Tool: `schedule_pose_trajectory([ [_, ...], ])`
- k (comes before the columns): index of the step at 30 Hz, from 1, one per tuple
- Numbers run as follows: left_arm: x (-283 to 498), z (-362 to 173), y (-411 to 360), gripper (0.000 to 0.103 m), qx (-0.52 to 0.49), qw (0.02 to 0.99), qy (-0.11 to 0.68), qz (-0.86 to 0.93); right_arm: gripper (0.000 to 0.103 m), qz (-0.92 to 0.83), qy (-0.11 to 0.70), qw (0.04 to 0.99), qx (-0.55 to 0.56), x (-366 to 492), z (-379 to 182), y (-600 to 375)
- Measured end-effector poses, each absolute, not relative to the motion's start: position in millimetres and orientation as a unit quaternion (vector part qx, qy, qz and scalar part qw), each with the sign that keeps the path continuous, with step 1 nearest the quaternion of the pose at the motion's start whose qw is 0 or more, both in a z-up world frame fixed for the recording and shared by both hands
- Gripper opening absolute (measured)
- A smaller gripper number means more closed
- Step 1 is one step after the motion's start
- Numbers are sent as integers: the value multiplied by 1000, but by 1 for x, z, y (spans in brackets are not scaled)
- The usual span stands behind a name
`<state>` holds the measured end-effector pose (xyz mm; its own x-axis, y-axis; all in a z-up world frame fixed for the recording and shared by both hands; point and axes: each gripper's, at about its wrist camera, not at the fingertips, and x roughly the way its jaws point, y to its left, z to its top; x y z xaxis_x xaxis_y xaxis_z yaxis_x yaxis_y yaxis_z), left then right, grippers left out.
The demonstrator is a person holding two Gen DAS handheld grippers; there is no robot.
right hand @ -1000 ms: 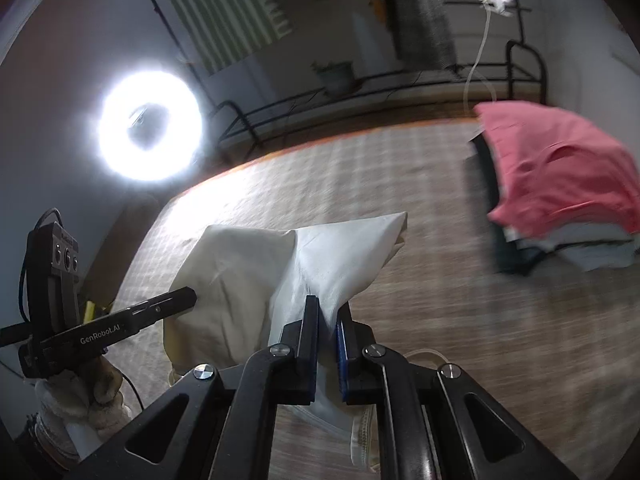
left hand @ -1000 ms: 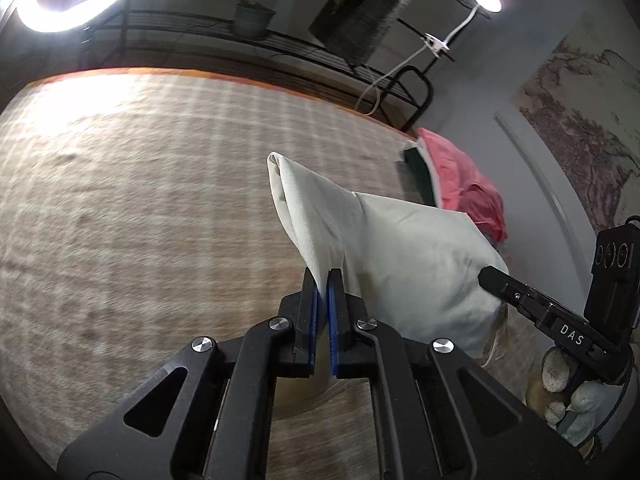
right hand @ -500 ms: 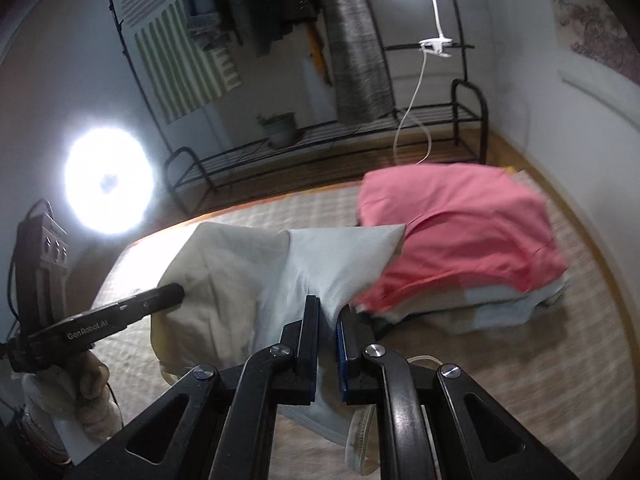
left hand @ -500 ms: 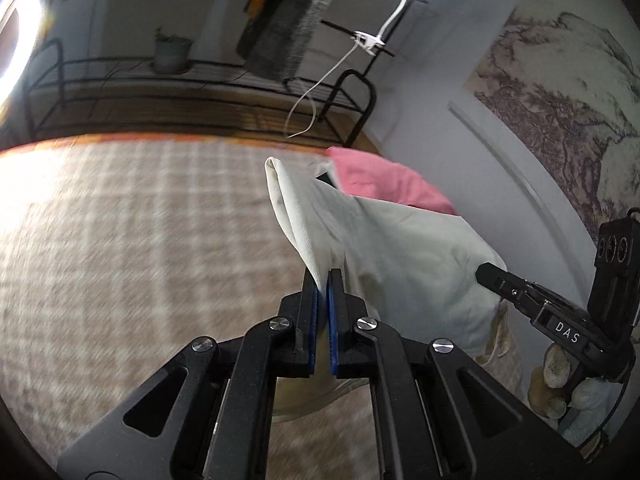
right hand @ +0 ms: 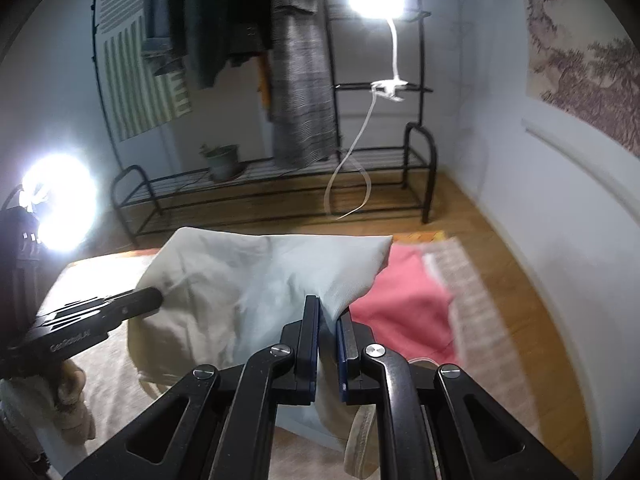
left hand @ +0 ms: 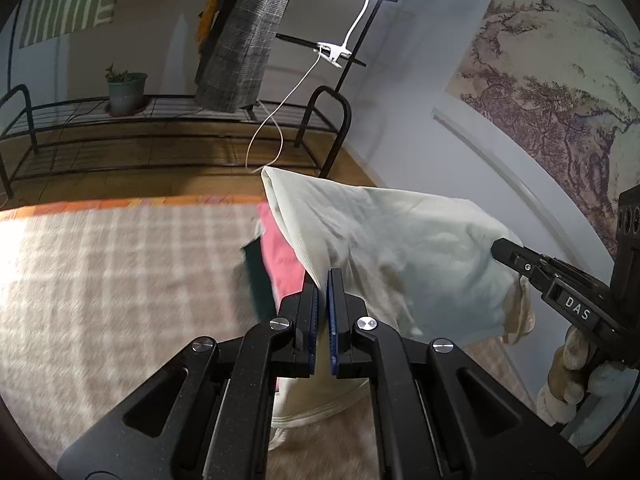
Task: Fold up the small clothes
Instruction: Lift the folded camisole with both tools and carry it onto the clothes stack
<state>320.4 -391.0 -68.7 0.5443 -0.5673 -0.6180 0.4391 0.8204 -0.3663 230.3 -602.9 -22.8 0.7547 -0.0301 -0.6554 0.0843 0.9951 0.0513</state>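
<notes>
Fingers (left hand: 316, 304) of left gripper (left hand: 323, 280) clenched on one corner of cream garment (left hand: 400, 240); right gripper (right hand: 328, 308) clamped on opposite corner. Garment held stretched in the air between both, above checked rug (left hand: 120, 280), near its far right corner, over pink folded clothes (right hand: 400, 296) stacked there.

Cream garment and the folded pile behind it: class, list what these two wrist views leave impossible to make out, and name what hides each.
- Cream garment: its kind; bunched between the left gripper and right gripper, lower part behind the jaws in both views.
- Pile under the pink garment: item count; covered by cream cloth in the left view, blurred in the right.
- Checked cloth: weave detail; blurred.
</notes>
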Motion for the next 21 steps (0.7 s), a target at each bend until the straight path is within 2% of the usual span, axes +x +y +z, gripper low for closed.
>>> schedule_pose_trajectory([
  [6, 348, -88, -425, 2, -69, 881, 380, -273, 5, -48, 345, 937, 35, 268, -35, -639],
  [17, 357, -119, -446, 2, -19, 887, 393, -244, 5, -81, 387, 918, 42, 301, -87, -667],
  [20, 353, -115, -445, 2, -6, 886, 395, -242, 12, -100, 401, 910, 42, 301, -91, -669],
  [21, 350, -113, -444, 5, -2, 887, 394, -242, 22, -109, 401, 909, 40, 300, -91, -670],
])
